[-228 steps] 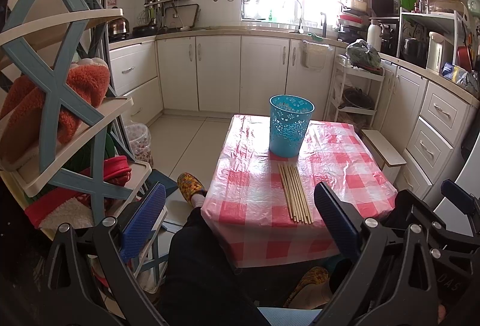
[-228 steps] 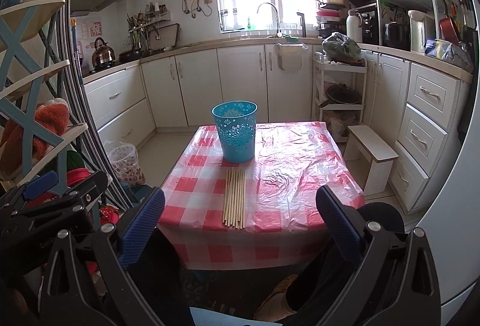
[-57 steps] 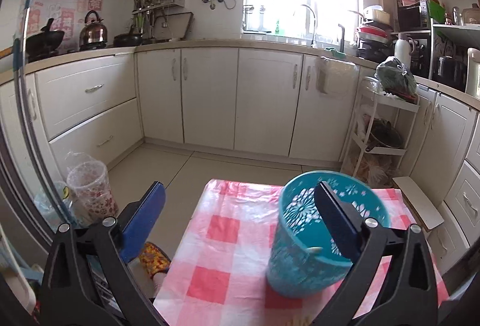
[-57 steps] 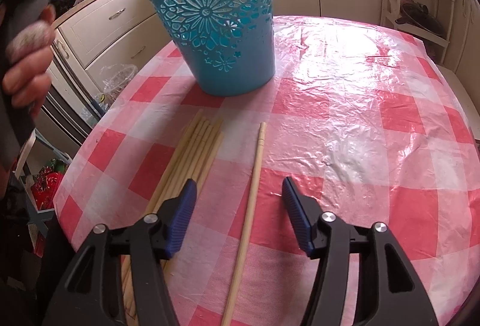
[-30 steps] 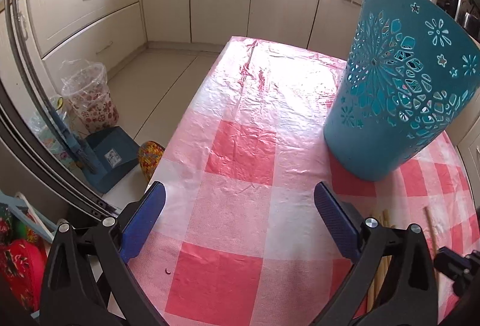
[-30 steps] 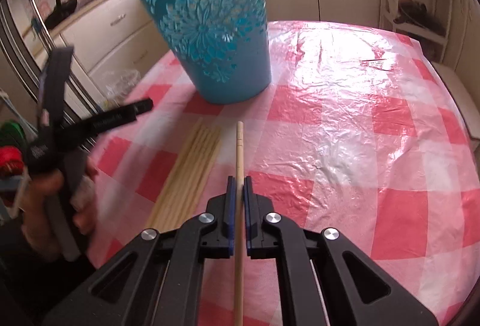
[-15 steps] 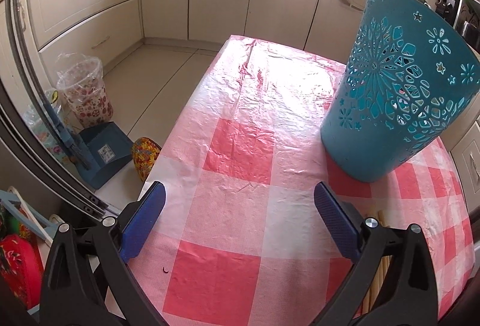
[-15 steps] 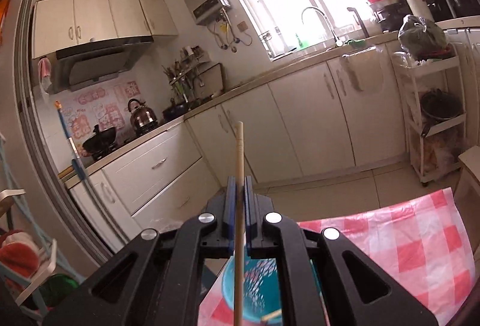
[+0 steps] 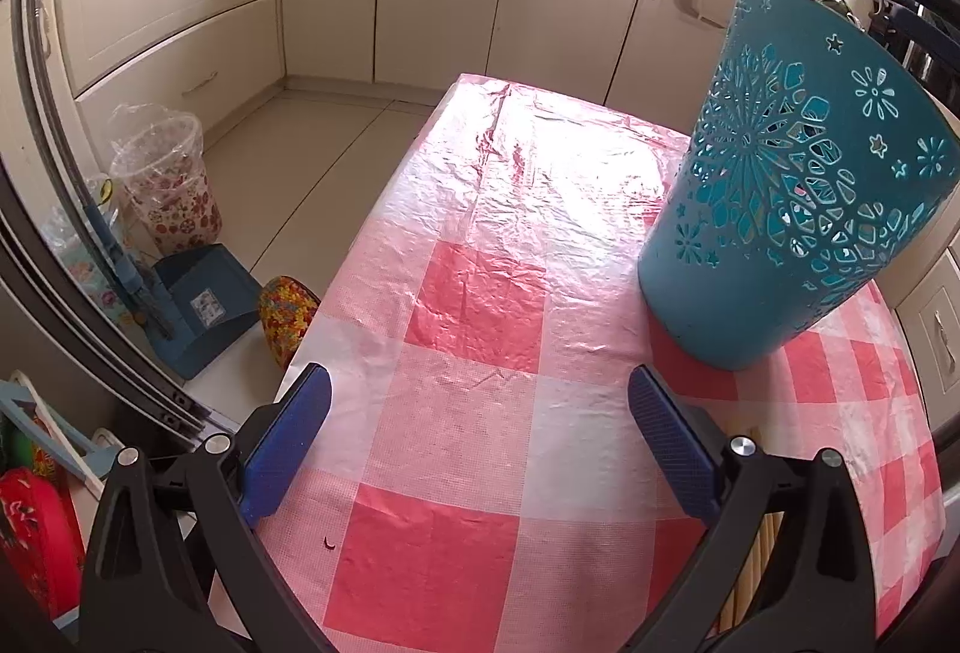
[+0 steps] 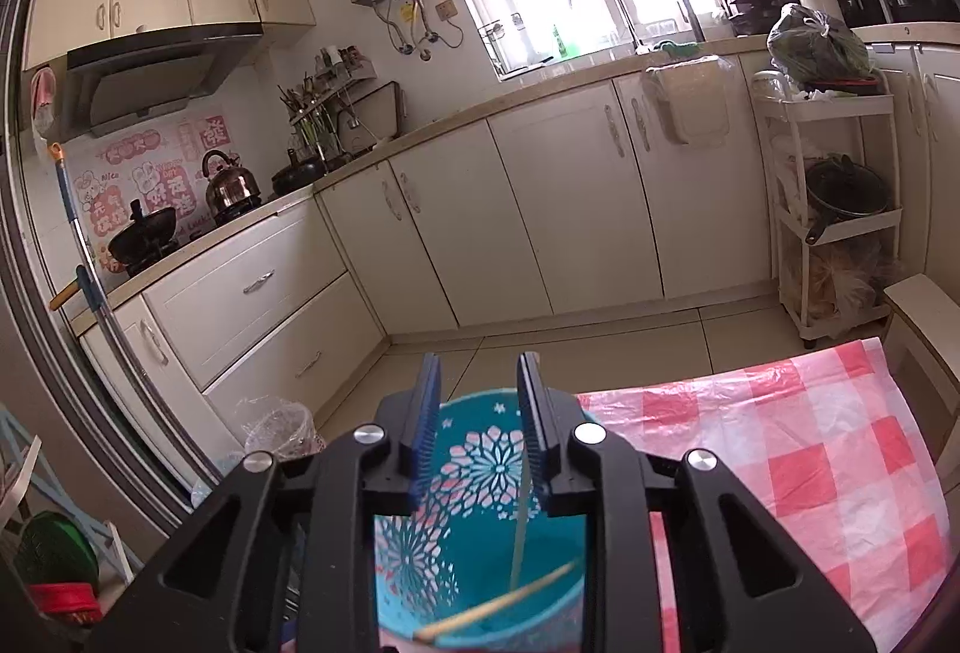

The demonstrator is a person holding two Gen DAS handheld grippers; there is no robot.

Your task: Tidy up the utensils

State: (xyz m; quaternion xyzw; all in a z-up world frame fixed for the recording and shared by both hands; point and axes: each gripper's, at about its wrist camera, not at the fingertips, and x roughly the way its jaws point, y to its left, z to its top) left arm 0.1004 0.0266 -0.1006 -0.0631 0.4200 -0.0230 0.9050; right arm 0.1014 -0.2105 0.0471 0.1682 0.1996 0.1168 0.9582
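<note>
The right gripper [image 10: 477,413] hovers directly above the blue basket [image 10: 480,533], its ridged blue pads parted with nothing between them. Half a second ago those pads were clamped on a single chopstick held upright; now that chopstick [image 10: 521,527] stands loose inside the basket, and a second one [image 10: 498,608] leans across the near rim. So the drop has just been made — one more utensil is stowed, by my reading.

The left gripper [image 9: 477,443] is spread wide and empty, low over the near left part of the table [image 9: 456,395]. The rest of the chopsticks [image 9: 759,551] lie flat near the table's front right edge, mostly hidden behind that gripper's right finger; they still need collecting.

The basket is thin turquoise plastic, a tapered round bucket pierced with lacy flower cut-outs. It stands toward the table's right side. The chopsticks are slim, pale sticks, wood or bamboo. A glossy, wrinkled, red-and-white checked plastic cloth covers the table.
</note>
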